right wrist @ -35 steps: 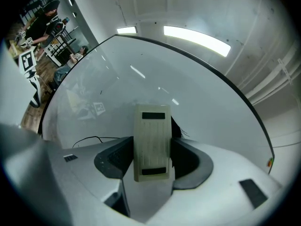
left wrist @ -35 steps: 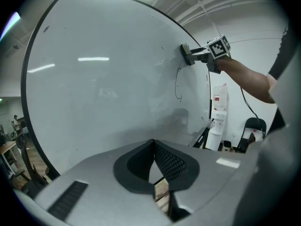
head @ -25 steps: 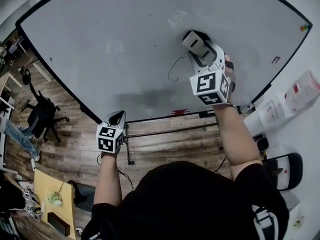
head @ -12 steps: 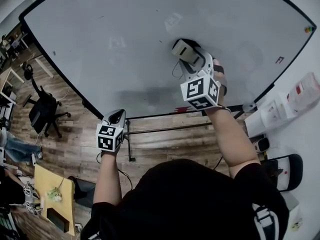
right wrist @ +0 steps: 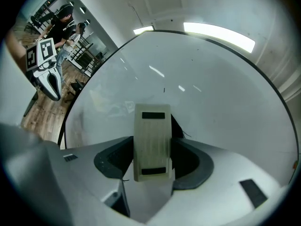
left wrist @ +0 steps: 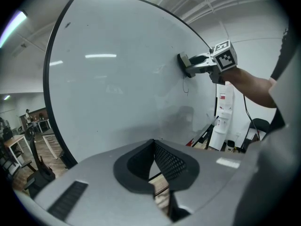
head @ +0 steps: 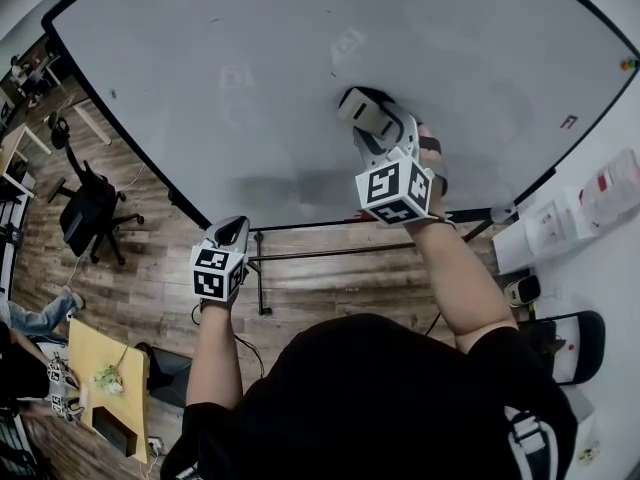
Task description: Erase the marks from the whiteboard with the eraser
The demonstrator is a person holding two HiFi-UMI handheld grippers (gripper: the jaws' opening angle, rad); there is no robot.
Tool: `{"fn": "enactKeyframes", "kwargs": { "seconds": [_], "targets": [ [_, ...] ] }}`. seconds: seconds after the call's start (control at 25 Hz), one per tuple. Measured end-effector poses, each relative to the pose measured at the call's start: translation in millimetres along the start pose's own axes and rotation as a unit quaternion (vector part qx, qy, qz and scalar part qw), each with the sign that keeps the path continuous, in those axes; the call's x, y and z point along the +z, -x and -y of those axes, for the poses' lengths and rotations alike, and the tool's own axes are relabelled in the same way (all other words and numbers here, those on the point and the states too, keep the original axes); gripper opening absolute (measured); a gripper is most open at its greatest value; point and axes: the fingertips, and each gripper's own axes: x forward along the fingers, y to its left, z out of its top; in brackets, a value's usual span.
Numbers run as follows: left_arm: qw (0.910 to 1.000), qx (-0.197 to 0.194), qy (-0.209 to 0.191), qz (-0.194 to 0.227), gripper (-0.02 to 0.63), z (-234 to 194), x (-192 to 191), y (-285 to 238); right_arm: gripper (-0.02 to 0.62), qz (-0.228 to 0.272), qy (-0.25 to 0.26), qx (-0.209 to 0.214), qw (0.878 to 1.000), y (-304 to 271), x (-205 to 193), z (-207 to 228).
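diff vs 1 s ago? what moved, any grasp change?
The right gripper, shut on the eraser, slid it left and slightly down the whiteboard in the head view, over where the thin black squiggle showed. No grasp change. The left gripper stayed put, shut and empty, off the board's lower edge.

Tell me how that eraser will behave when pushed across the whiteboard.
The eraser looks like a rigid ribbed block, so it probably won't flex in the jaws of the right gripper. It seems small, likely light. Against the smooth whiteboard it should glide easily, though clamped only at its sides it might pivot under uneven pressure.
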Motion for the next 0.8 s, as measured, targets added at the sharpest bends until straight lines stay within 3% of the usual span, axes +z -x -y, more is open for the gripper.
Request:
{"fn": "enactKeyframes", "kwargs": {
  "seconds": [0.8],
  "targets": [
    [0.9996, 0.017, 0.018, -0.013, 0.011, -16, -25, 15, 0.238, -0.014, 0.012, 0.046, 0.999, -18, -16, -66]
  ]
}}
